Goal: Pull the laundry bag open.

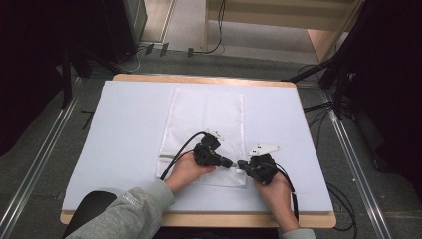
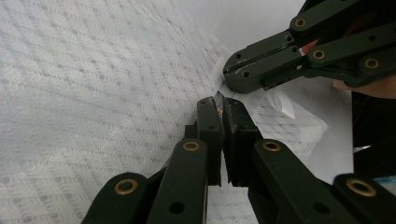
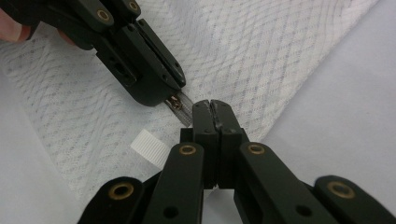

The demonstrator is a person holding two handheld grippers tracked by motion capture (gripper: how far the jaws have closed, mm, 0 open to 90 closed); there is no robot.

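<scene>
Both grippers' jaws pinch the mesh bag point(image 1: 206, 124).

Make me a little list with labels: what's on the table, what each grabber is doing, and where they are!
thing: white mesh laundry bag lying flat, with a zipper along its near edge
surface: pale blue table cover
left gripper: jaws shut on the small metal zipper pull
right gripper: jaws shut on the bag's edge beside the zipper
where: both tips nearly meet at the bag's near right corner
extra: small white ribbed tag at the bag's edge
</scene>
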